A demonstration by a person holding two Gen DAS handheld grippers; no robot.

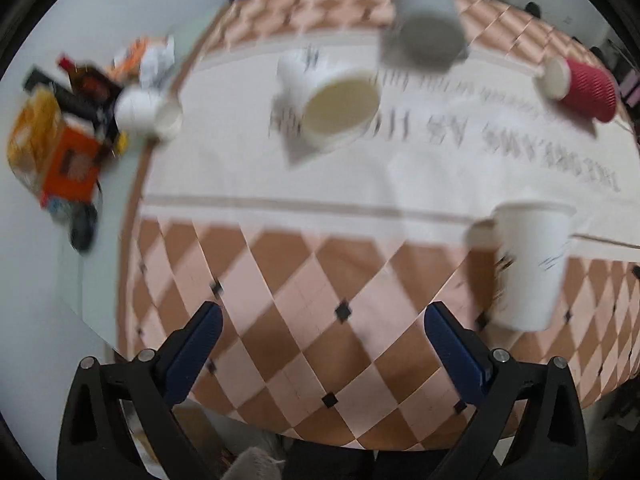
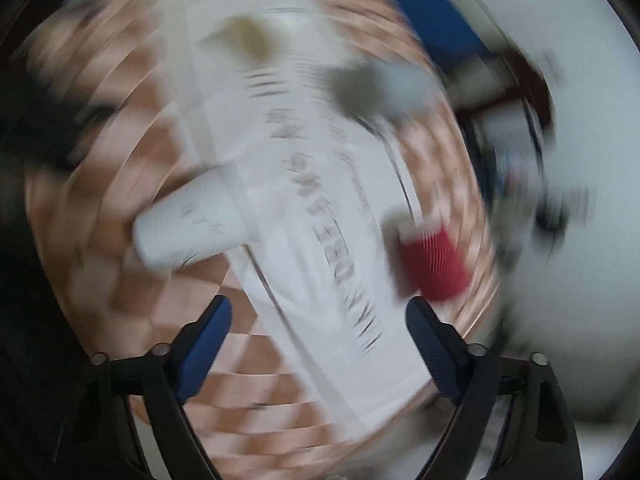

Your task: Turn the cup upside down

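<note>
A white paper cup [image 1: 530, 264] with faint dark print stands rim-up near the counter's [image 1: 304, 280] near edge, on the checked cloth just by its pale middle band. The left gripper [image 1: 322, 332] hangs wide apart above the near edge, empty. The right gripper [image 2: 320, 328] is also wide and empty; its view is badly blurred.

— What is seen on the bench [image 1: 280, 280]?
— An inverted cup [image 1: 528, 264] is set at the near right, a tipped cup [image 1: 336, 108] at the centre, another cup [image 1: 428, 24] behind it, a ribbed cup [image 1: 580, 88] lying far right.
— And off its left edge?
— A small cup [image 1: 148, 112] is placed beside a clutter of packets [image 1: 60, 136].
</note>
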